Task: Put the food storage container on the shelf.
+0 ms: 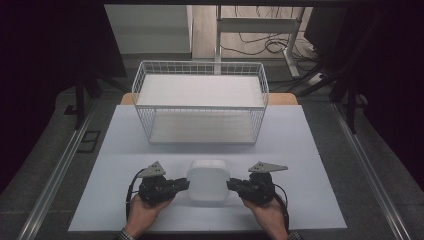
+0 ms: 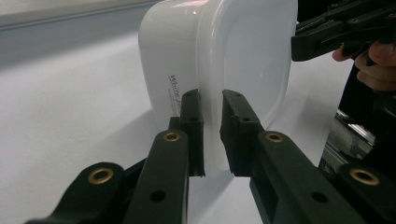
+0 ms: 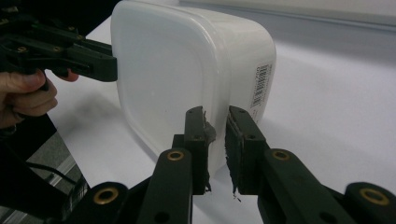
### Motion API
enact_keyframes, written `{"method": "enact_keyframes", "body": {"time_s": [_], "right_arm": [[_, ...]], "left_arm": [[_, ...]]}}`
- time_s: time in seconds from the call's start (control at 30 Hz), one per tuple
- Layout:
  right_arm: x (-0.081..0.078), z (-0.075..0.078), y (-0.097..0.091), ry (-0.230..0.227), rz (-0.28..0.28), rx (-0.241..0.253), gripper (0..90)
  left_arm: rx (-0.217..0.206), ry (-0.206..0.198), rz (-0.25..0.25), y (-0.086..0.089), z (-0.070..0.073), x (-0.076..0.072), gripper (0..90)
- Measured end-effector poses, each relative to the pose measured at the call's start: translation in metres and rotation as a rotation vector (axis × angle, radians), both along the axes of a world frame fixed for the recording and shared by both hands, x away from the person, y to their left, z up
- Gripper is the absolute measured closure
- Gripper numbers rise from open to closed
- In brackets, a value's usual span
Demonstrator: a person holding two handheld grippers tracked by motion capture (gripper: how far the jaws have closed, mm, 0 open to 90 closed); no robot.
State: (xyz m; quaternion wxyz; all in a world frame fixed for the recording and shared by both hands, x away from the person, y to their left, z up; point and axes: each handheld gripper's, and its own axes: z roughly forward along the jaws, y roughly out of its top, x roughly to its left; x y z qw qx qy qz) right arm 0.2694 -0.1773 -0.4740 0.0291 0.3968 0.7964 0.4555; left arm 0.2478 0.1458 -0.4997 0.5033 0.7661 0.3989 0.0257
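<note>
White tub point(image 1: 208, 182) near table point(image 1: 310, 150) front edge, at 6 o'clock from wire rack point(image 1: 200, 102). Left gripper point(image 1: 183, 184) pinching rim at 9 o'clock, right gripper point(image 1: 233, 185) at 3 o'clock, jaws nearly closed. Probably light, smooth, slippery; rim best hold.

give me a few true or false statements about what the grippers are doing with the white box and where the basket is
1. Both grippers grip the white plastic container from opposite sides. True: the left gripper and the right gripper each close their jaws on its rim.
2. The container sits inside the wire basket. False: it rests on the white table surface, on the person's side of the basket.
3. The wire basket has two white shelves. True: one upper, one lower.
4. The container is red. False: it is translucent white.
5. The left gripper is lying unused on the table. False: a hand holds it against the container.
</note>
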Motion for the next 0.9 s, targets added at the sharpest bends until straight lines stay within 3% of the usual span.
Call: {"method": "enact_keyframes", "body": {"time_s": [0.6,0.9], "right_arm": [[0.007,0.014,0.004,-0.092,-0.002,0.008,77.9],[0.025,0.023,0.008,-0.116,-0.01,0.017,77.3]], "left_arm": [[0.005,-0.073,0.038,0.001,0.018,0.004,79.9],[0.011,-0.109,0.054,0.004,0.032,0.018,80.1]]}}
